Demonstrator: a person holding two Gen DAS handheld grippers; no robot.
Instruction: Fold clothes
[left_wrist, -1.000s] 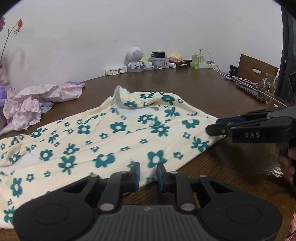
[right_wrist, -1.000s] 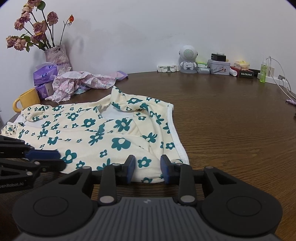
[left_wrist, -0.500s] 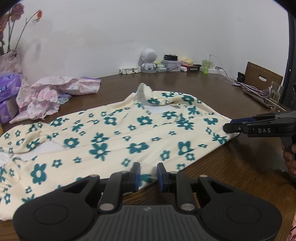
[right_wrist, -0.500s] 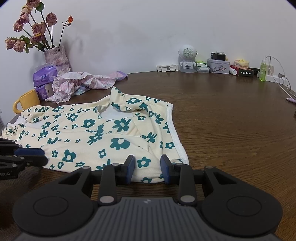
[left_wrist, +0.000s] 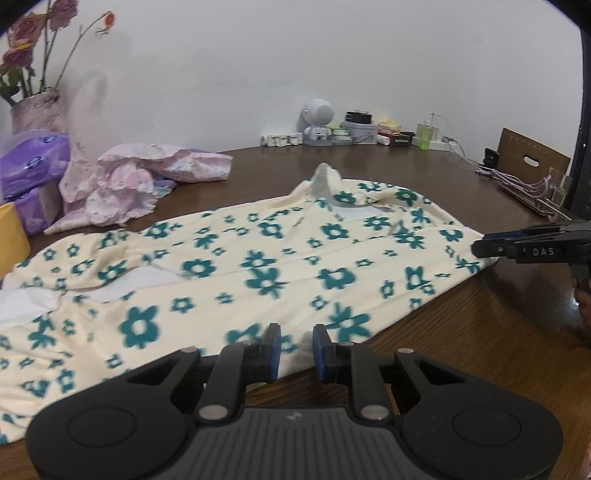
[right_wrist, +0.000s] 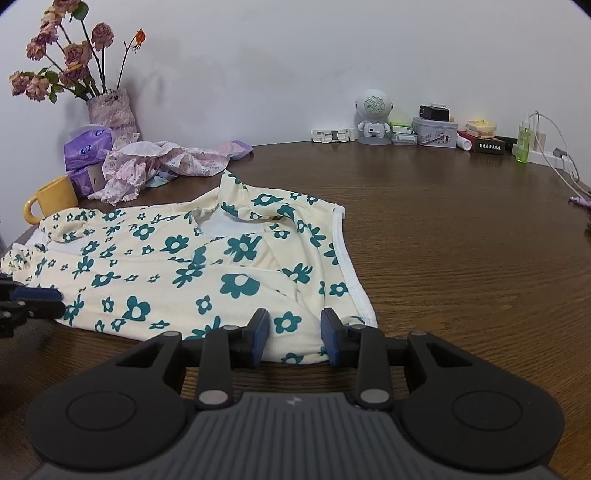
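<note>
A cream garment with teal flowers (left_wrist: 258, 266) (right_wrist: 184, 266) lies spread on the brown wooden table (right_wrist: 461, 240). My left gripper (left_wrist: 297, 347) hovers at the garment's near edge, left of its middle. Its jaws stand a narrow gap apart, with cloth showing in the gap and no pad pressing on it. The right wrist view has that gripper (right_wrist: 61, 302) at the far left. My right gripper (right_wrist: 294, 332) stands open over the garment's near right corner, and the hem lies between its fingers. From the left wrist view its tip (left_wrist: 480, 249) sits at the cloth's right end.
A crumpled pink floral garment (right_wrist: 166, 162), purple tissue packs (right_wrist: 85, 147), a yellow mug (right_wrist: 51, 197) and a vase of dried roses (right_wrist: 110, 107) stand at the back left. A robot figurine (right_wrist: 373, 118), tins and bottles line the wall. Cables (left_wrist: 517, 181) lie at the right.
My left gripper has slid leftward along the garment's near edge; in the right wrist view it has drawn toward the left border. The garment and my right gripper have stayed put.
</note>
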